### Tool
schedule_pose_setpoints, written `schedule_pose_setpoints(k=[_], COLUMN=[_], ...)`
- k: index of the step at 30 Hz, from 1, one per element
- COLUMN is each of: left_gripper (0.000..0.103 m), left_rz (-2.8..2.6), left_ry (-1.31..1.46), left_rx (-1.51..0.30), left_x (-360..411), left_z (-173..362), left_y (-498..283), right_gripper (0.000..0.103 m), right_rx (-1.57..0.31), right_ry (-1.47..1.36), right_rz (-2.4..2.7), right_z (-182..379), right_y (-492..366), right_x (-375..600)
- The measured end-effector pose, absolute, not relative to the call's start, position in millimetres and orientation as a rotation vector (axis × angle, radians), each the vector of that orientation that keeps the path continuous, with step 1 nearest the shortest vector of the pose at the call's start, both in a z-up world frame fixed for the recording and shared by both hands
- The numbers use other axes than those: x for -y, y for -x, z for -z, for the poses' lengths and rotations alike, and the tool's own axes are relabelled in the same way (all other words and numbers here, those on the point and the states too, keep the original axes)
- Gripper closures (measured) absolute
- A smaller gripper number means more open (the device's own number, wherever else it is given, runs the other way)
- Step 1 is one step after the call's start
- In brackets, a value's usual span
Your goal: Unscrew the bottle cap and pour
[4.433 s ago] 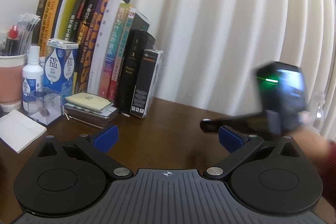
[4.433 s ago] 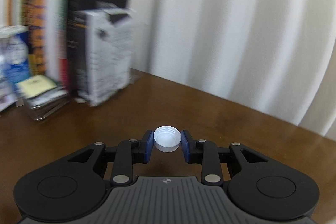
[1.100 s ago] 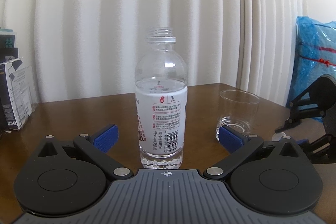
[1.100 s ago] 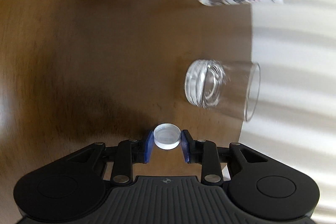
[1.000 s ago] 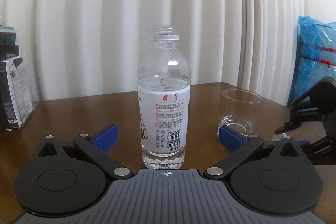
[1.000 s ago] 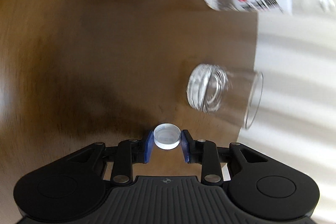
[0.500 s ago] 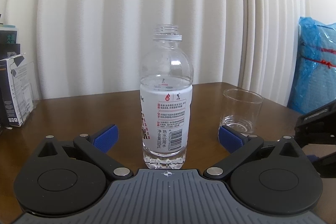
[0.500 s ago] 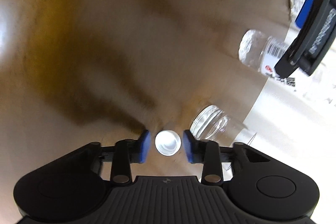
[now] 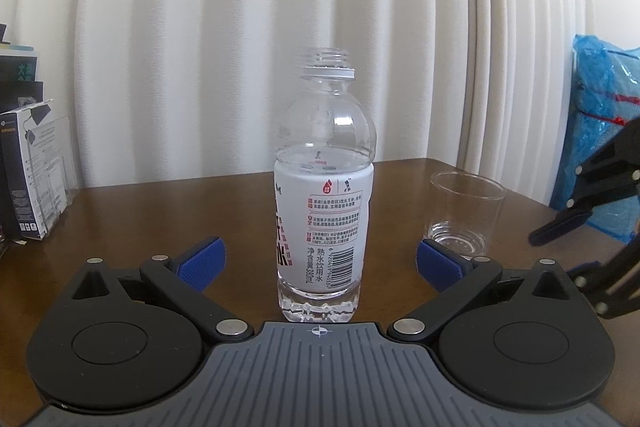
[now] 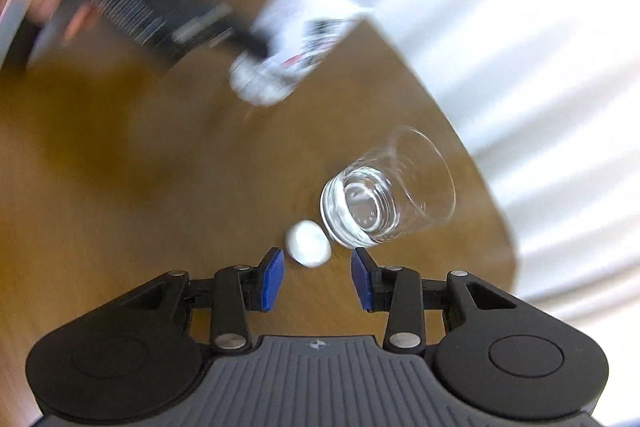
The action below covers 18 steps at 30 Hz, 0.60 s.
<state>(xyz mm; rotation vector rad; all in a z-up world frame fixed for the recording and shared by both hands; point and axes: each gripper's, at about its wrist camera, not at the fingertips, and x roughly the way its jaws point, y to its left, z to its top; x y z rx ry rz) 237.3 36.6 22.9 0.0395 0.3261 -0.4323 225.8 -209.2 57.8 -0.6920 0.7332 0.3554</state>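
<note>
An uncapped clear water bottle (image 9: pixel 325 211) with a white label stands upright on the brown table (image 9: pixel 160 219), partly filled. My left gripper (image 9: pixel 319 265) is open, its blue pads either side of the bottle's base without touching. An empty clear glass (image 9: pixel 464 217) stands to the bottle's right. In the right wrist view my right gripper (image 10: pixel 318 277) is open and empty, looking down at the white cap (image 10: pixel 309 243) lying on the table beside the glass (image 10: pixel 384 203). The bottle (image 10: pixel 296 39) is blurred further off.
Books and a white box (image 9: pixel 34 171) stand at the table's left. A blue plastic bag (image 9: pixel 604 131) is beyond the right edge. The right gripper's black frame (image 9: pixel 592 211) shows at the right of the left wrist view. White curtains hang behind.
My right gripper opened and let go of the white cap, which now lies on the table by the glass. The right gripper pulled back and swung. The left gripper barely moved.
</note>
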Motion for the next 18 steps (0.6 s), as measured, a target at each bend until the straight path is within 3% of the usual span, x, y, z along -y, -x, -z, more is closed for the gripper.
schedule_pose_setpoints(k=[18], left_gripper=[0.000], left_rz=[0.430], left_ry=[-0.045], left_rx=[-0.335], left_x=[-35.4], left_z=[-22.8], left_y=[-239.2], right_gripper=[0.065], right_rx=[-0.721], right_ry=[0.182], right_rz=[-0.250], right_z=[-49.9], right_y=[-239.5], right_x=[215.0])
